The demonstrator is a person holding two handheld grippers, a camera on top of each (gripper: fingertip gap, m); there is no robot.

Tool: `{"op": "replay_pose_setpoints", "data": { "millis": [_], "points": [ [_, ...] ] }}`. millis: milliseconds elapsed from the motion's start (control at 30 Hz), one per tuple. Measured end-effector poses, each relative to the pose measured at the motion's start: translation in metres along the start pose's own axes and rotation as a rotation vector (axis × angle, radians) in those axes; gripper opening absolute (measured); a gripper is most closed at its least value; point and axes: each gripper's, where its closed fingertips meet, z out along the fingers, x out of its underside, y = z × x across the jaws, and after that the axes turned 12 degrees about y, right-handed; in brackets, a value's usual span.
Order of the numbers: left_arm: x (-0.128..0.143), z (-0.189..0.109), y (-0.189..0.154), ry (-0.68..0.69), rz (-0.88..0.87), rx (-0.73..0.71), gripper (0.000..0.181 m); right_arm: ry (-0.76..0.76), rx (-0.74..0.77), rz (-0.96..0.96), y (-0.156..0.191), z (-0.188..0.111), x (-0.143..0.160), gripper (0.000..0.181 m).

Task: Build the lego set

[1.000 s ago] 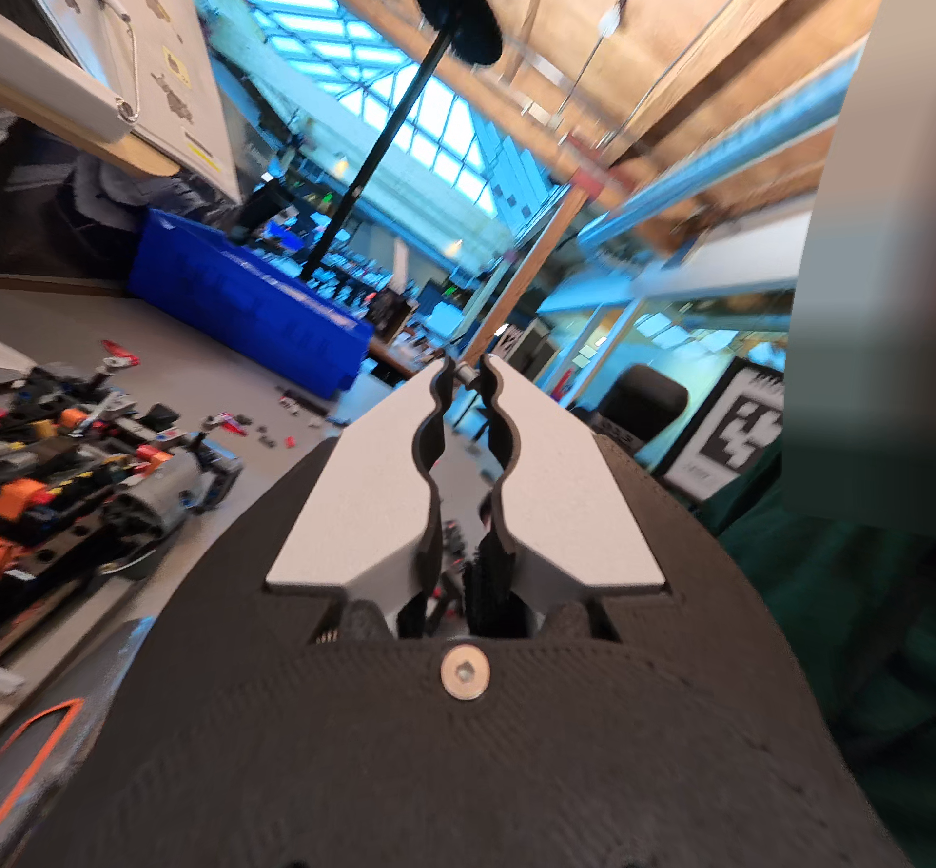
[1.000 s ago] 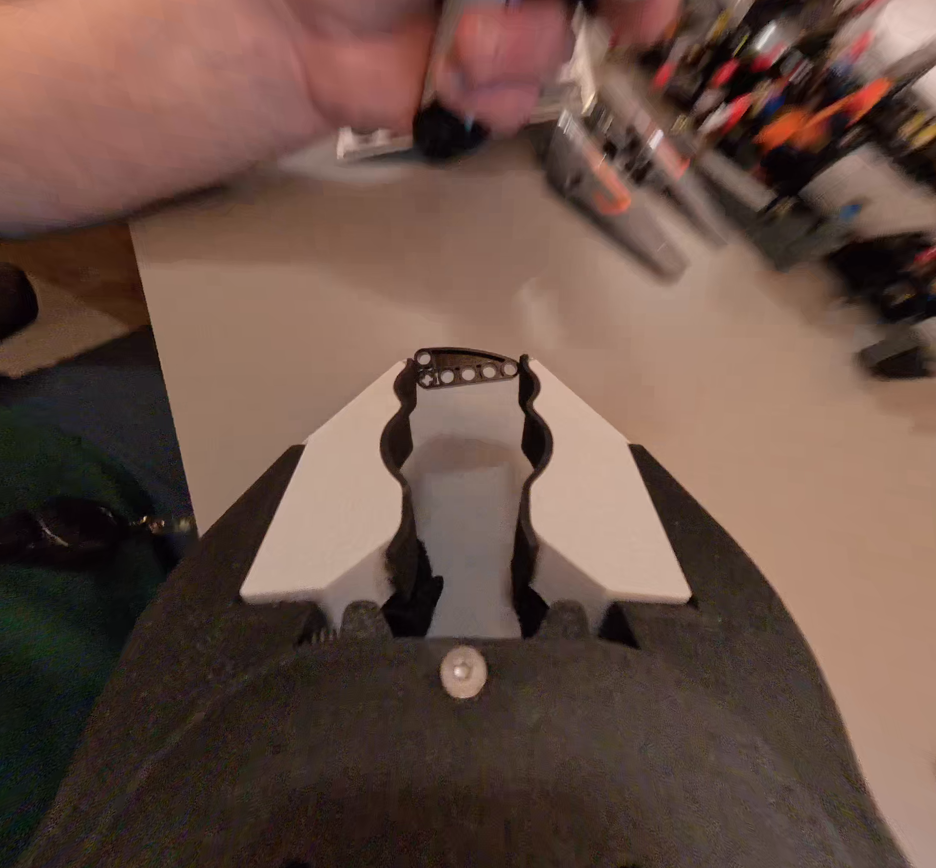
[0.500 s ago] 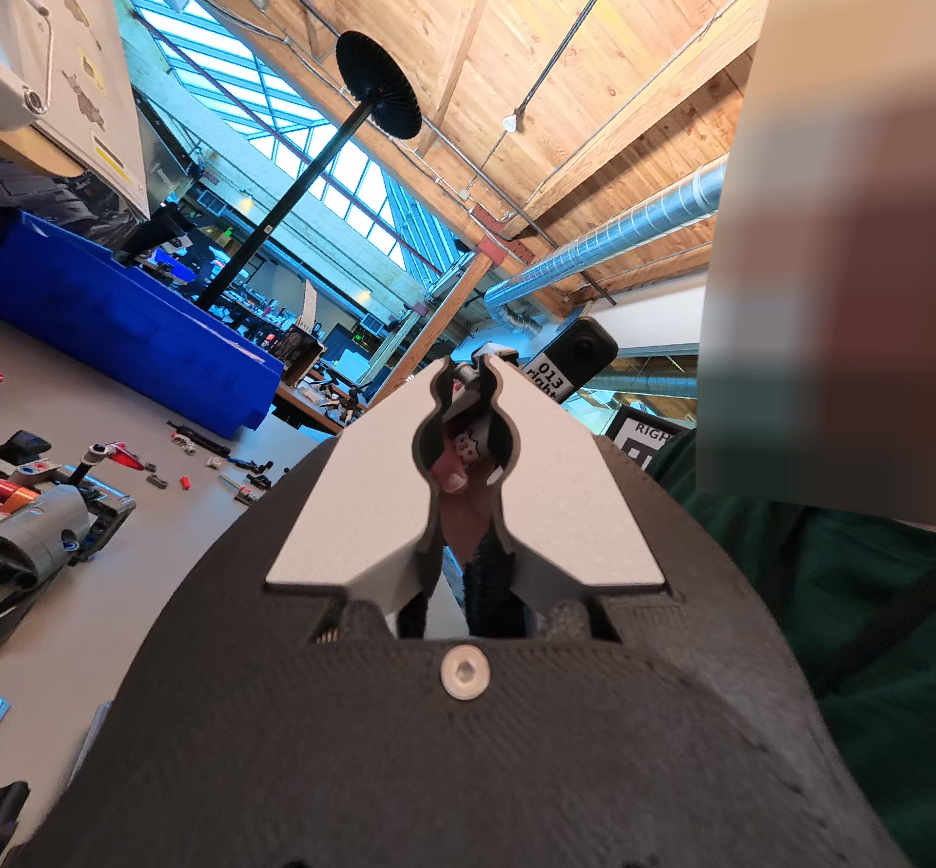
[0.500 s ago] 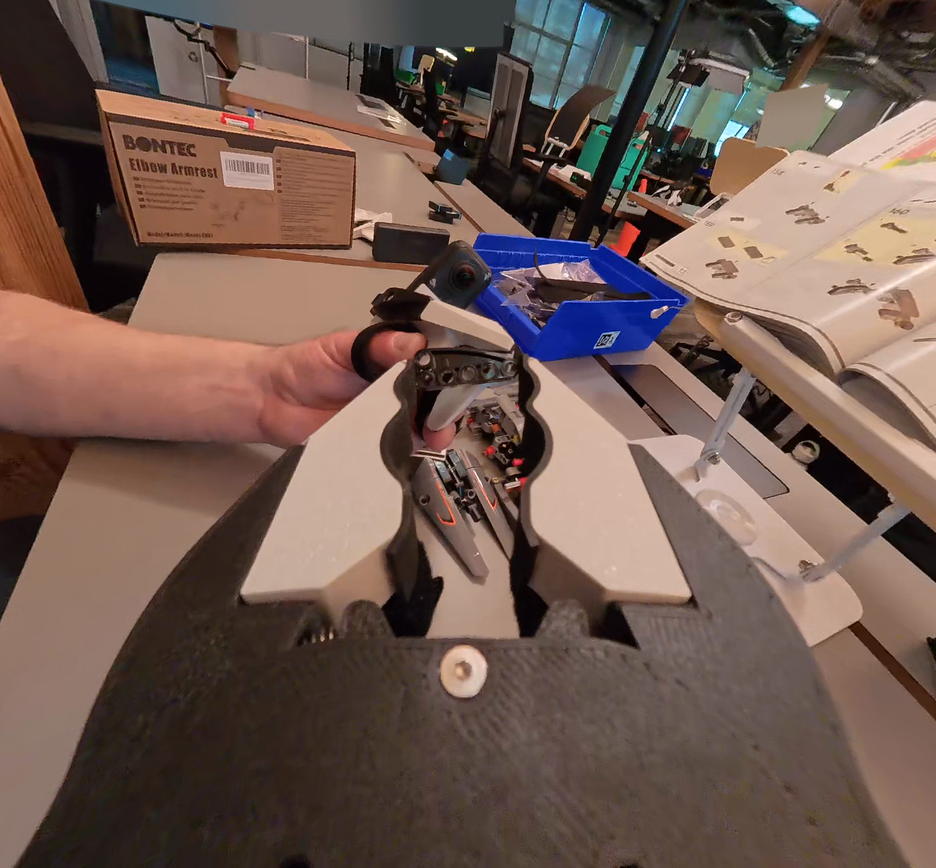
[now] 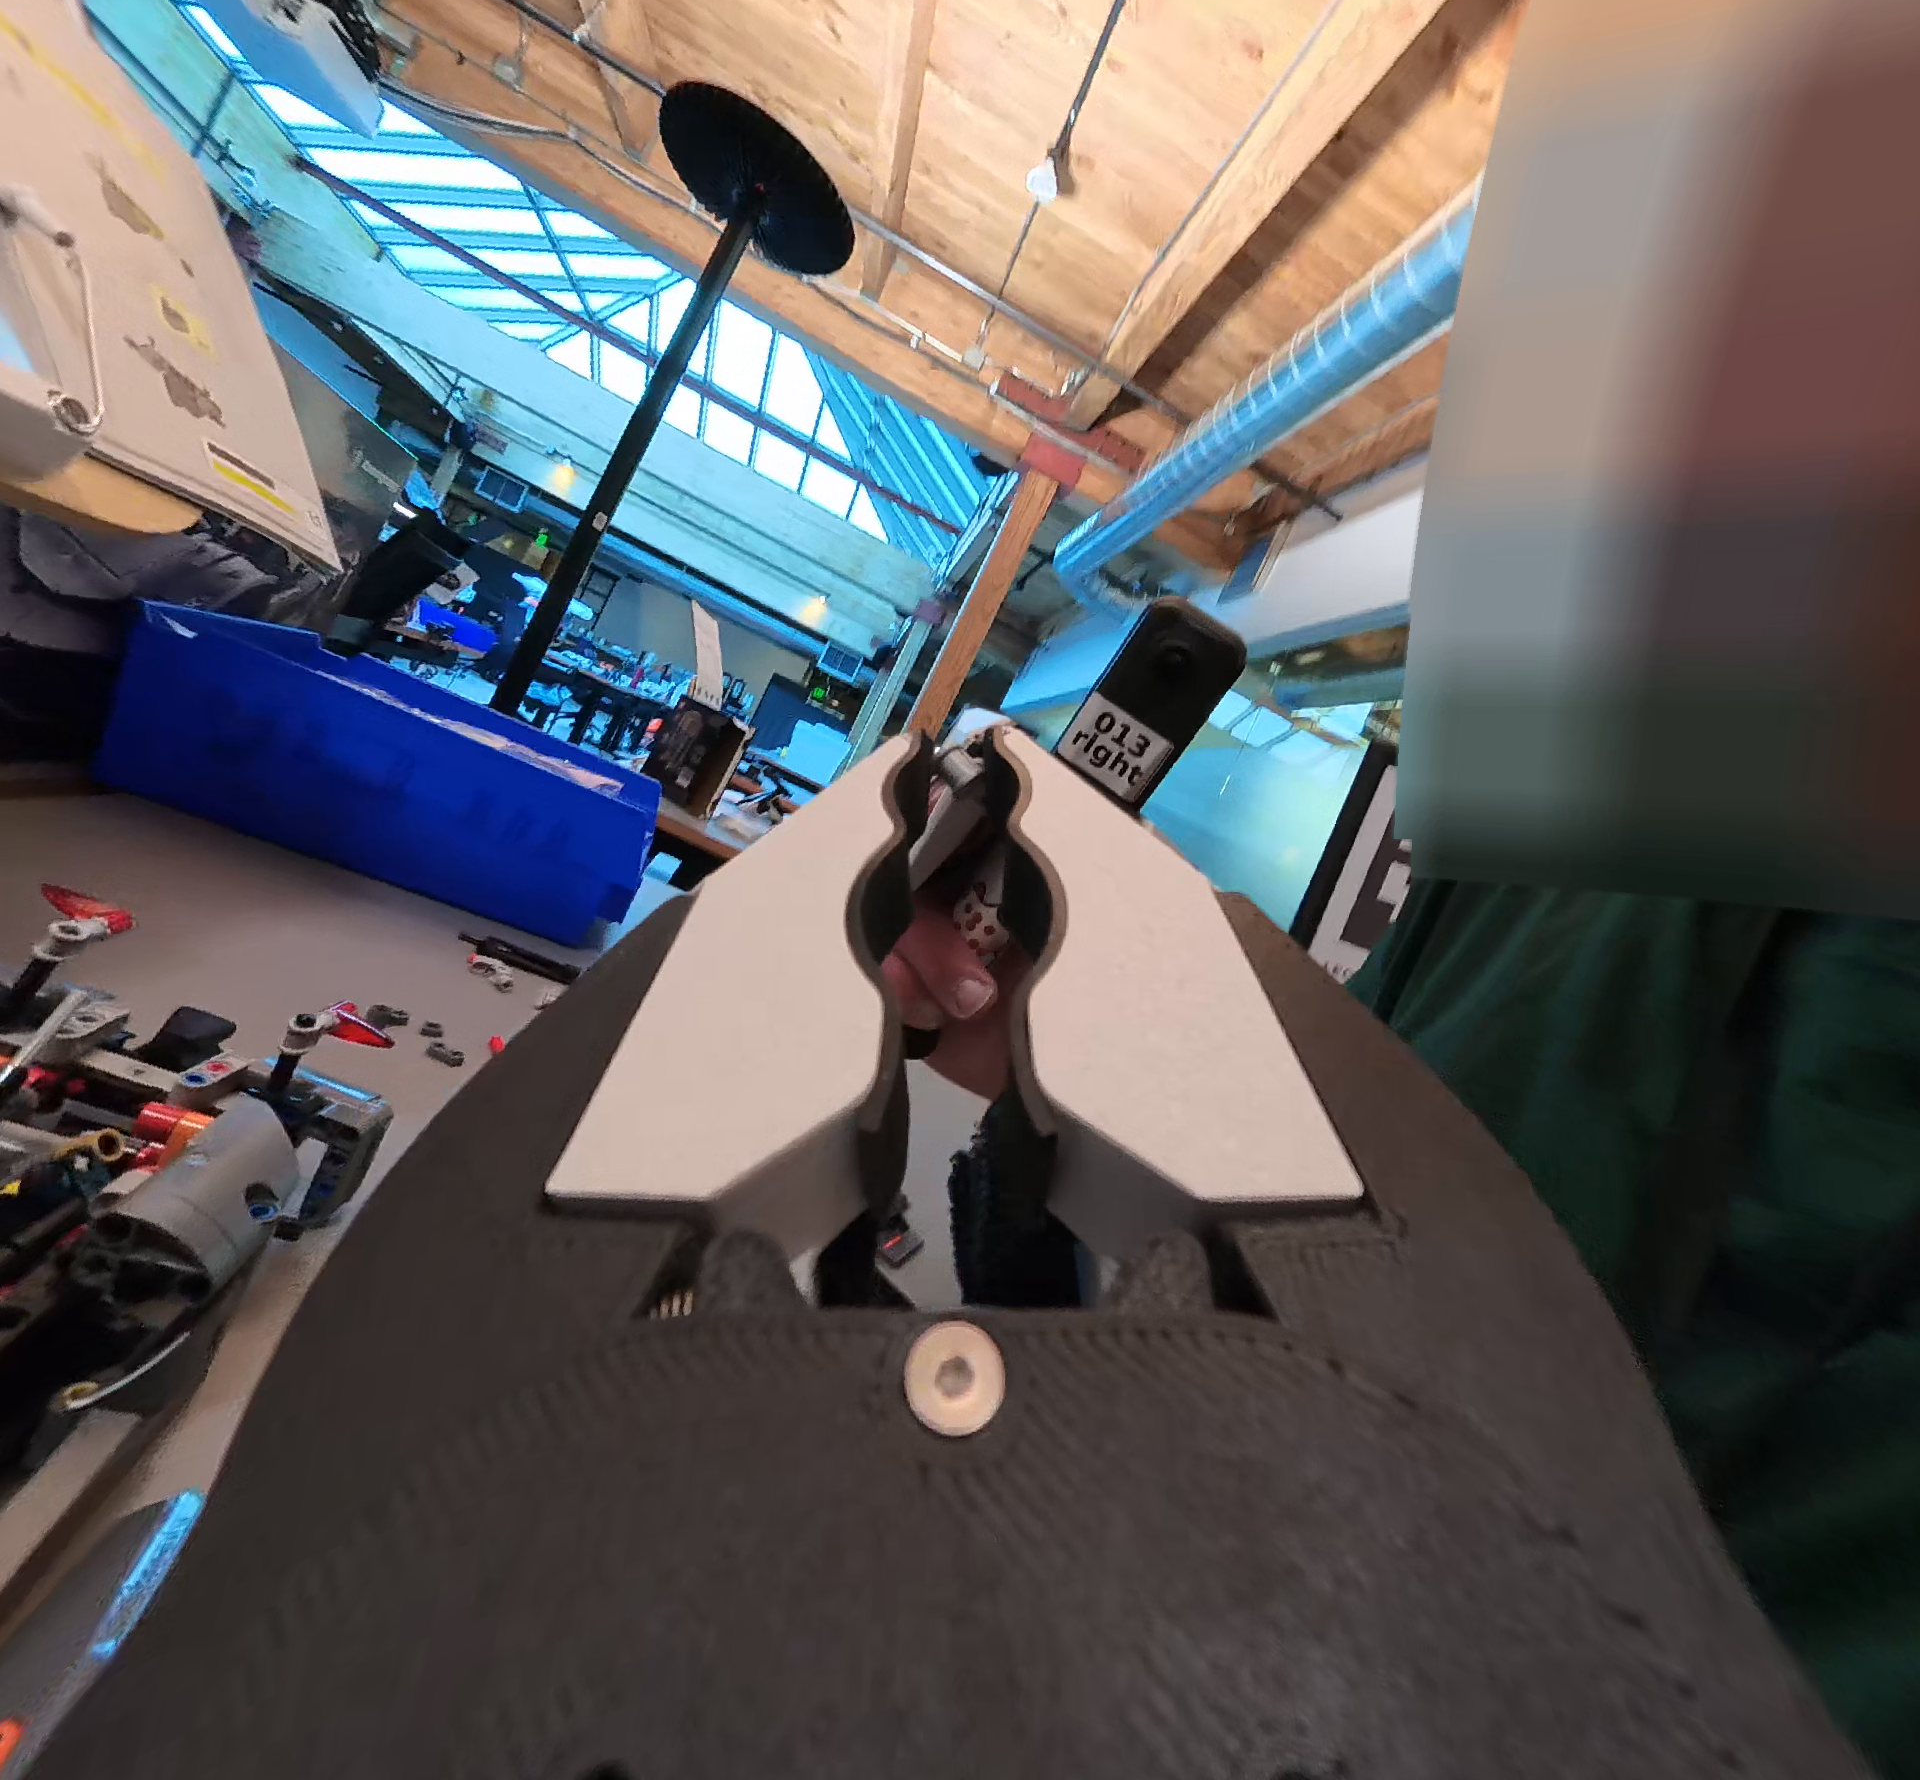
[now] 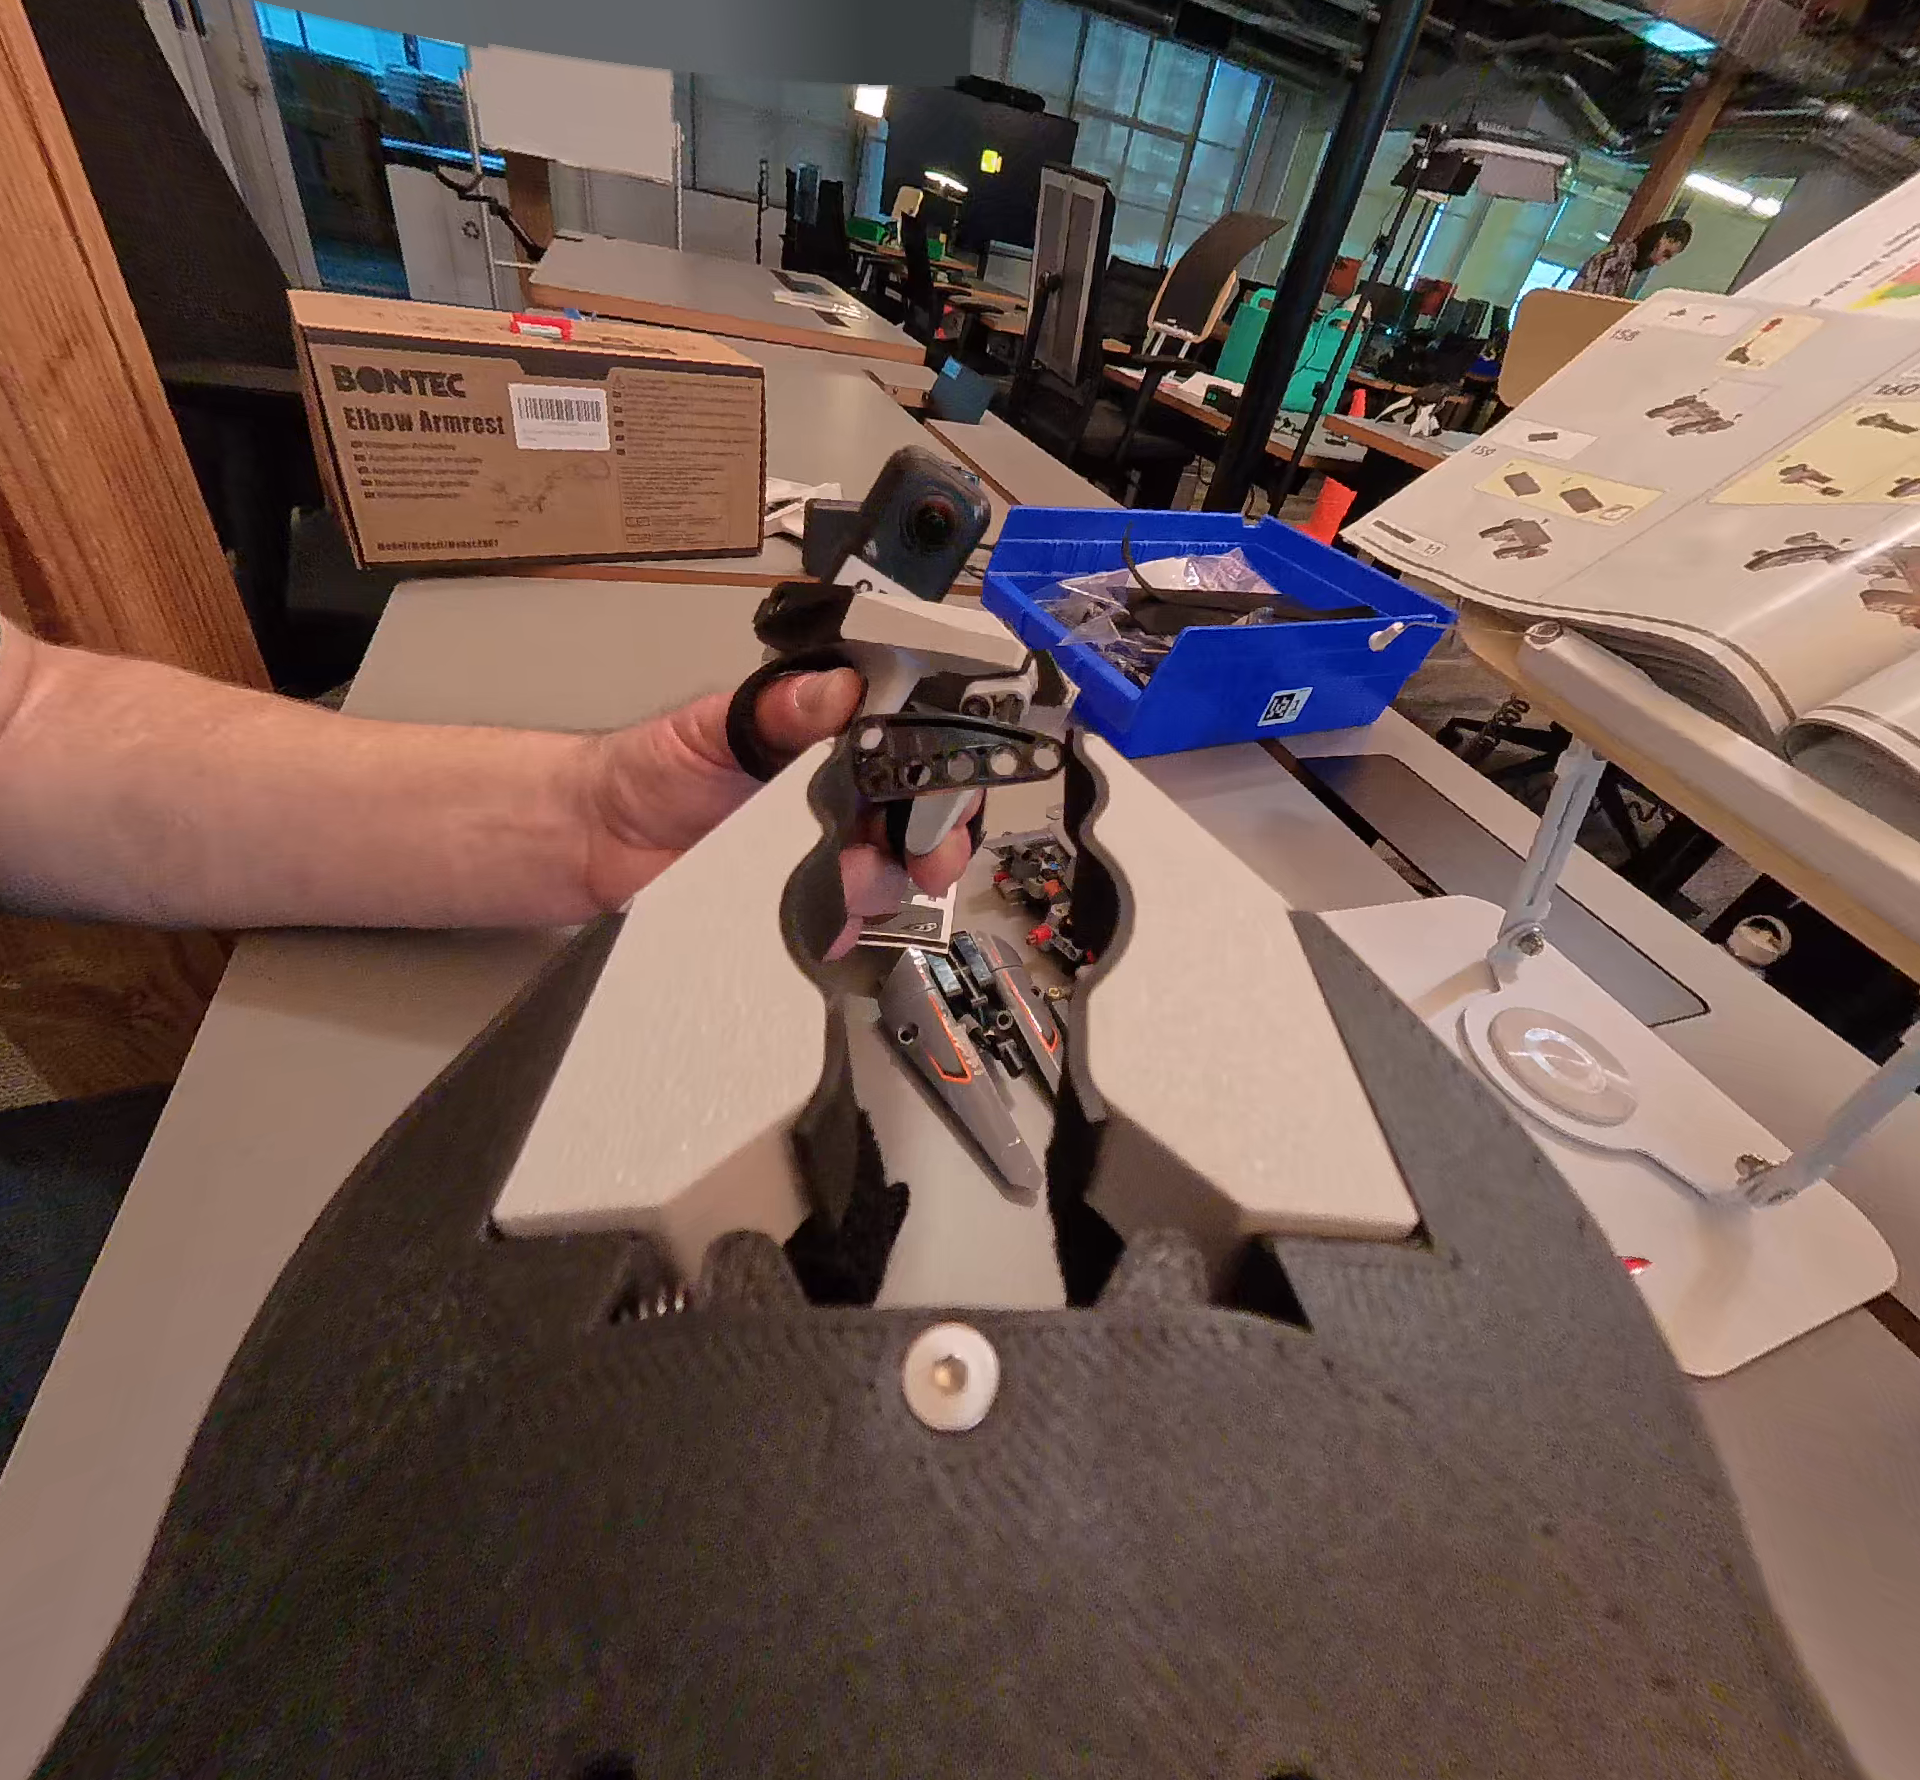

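Note:
My right gripper [image 6: 954, 760] is shut on a black lego beam [image 6: 935, 766] with a row of holes, held crosswise at its tips. My left gripper [image 5: 961, 762] is shut on a small light grey lego piece [image 5: 954, 770]. The two grippers face each other above the table, tips close together. In the right wrist view the left gripper [image 6: 1003, 686], held by a bare hand [image 6: 665, 795], holds the grey piece [image 6: 995, 691] just behind the beam. The partly built lego model [image 5: 156, 1169] lies at the left of the left wrist view.
A grey and orange lego sub-assembly [image 6: 966, 1034] lies on the table below my grippers. A blue bin [image 6: 1216, 650] of bagged parts stands behind. An open instruction book [image 6: 1662, 504] rests on a white stand [image 6: 1683, 1200] at right. A cardboard box [image 6: 530, 442] sits far left. Loose pieces [image 5: 353, 1029] lie scattered. Left and right tips are no more than a few centimetres apart.
The right gripper has swung up from pointing at the table to level, still holding the beam. Both grippers have drawn closer, tip to tip.

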Motion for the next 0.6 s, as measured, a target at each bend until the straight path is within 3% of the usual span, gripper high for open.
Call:
{"op": "replay_pose_setpoints", "data": {
  "millis": [600],
  "points": [
    [0.0028,-0.001,0.0064,0.003,-0.058,0.017,0.008,-0.003,-0.018,-0.047,0.0041,0.0011,0.0021,0.039]
  ]
}}
